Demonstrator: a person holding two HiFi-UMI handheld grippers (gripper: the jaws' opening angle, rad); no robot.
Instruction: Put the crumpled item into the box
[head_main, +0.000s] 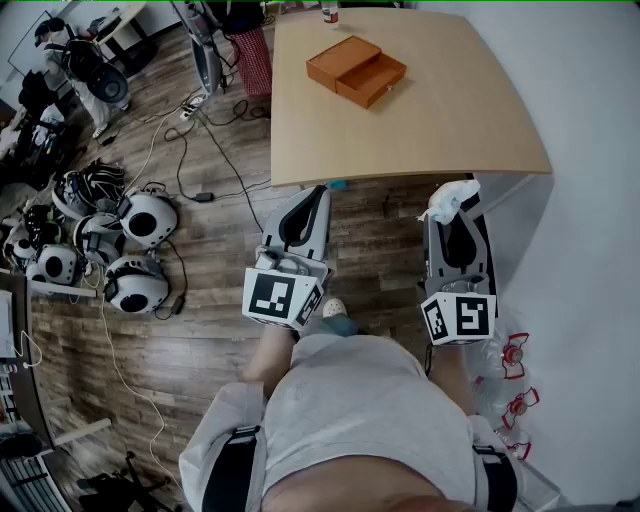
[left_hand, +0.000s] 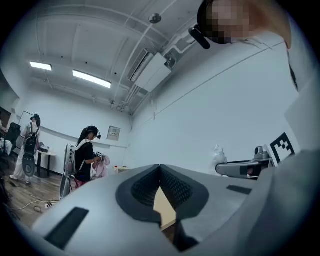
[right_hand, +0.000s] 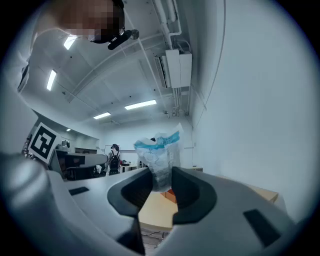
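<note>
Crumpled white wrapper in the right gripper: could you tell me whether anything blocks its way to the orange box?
Nothing visible does; only light wooden tabletop lies between the crumpled white wrapper and the orange box.

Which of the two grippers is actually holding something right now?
The right gripper: its fingers pinch the crumpled white wrapper. The left gripper is shut with nothing between its fingers.
</note>
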